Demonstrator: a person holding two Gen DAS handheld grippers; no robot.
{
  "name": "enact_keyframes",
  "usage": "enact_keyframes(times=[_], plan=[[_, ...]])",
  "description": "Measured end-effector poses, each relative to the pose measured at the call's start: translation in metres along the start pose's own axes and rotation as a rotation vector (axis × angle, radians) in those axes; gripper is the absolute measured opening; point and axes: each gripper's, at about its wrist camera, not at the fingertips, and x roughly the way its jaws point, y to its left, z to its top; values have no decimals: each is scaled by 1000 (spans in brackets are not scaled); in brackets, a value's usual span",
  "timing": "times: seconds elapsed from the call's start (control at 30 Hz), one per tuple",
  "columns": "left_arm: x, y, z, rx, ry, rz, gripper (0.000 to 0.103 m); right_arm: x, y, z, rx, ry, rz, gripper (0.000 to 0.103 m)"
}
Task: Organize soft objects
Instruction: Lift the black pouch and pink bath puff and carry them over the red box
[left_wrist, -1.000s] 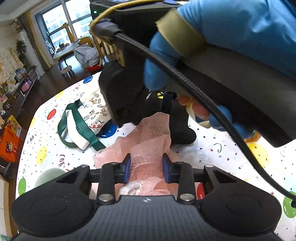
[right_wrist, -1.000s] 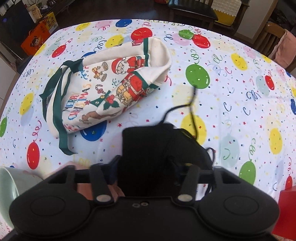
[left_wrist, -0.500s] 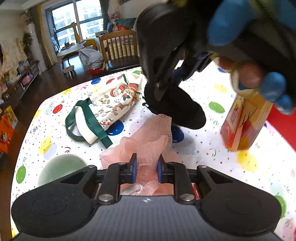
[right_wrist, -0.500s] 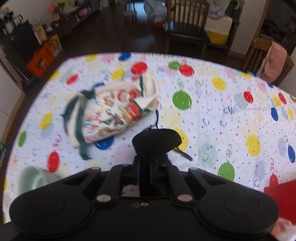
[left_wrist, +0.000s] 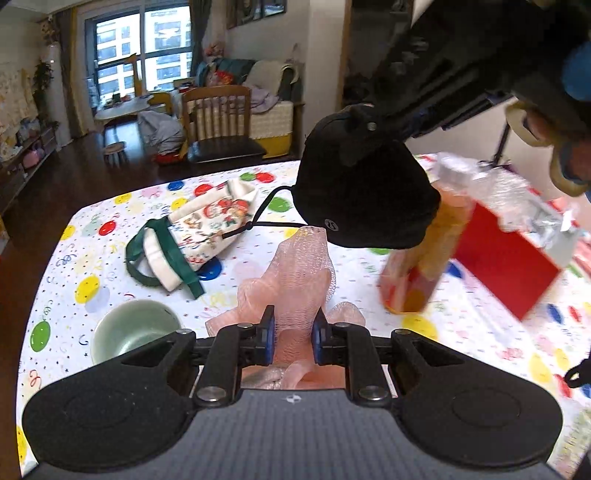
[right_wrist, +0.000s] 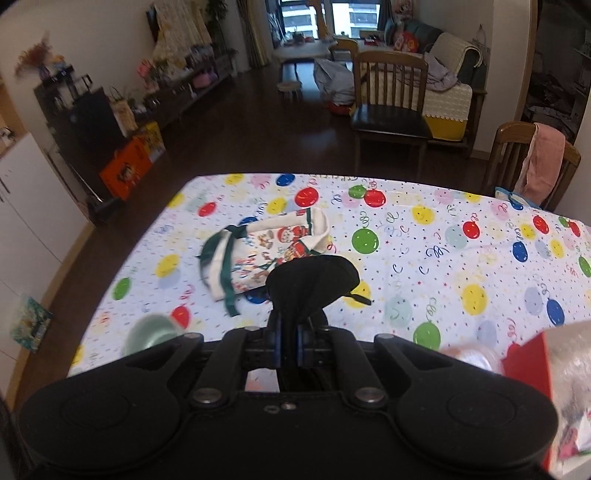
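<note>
Pink mesh pouf (left_wrist: 295, 273) sits pinched between the left gripper (left_wrist: 291, 334) pads, its long body running straight ahead from the fingertips and raised off the balloon-print tablecloth (left_wrist: 110, 266). Beyond and higher, the right gripper (right_wrist: 288, 345) is clamped tight on a black cap (left_wrist: 364, 192) that hangs in the air. Farther left, the Christmas drawstring bag (left_wrist: 201, 232) lies flat, nearer the left hand, I judge.

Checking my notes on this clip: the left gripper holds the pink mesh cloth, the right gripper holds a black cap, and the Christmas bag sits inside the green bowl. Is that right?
Not quite. The Christmas bag lies on the tablecloth beside the green bowl, not inside it; the left wrist view shows this. The rest holds: the left gripper holds the pink mesh cloth, and the right gripper holds the black cap.
</note>
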Motion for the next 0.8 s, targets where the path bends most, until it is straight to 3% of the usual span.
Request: enact_keyframes(times=[0.37,0.8], plan=[[-50,-16,-5,-8,-10,-53,18,-89,-17,-65,39,-29,69,6],[-75,-61,8,-7,-29,-130,18,-155,-95,-131,198,-44,-4,6]])
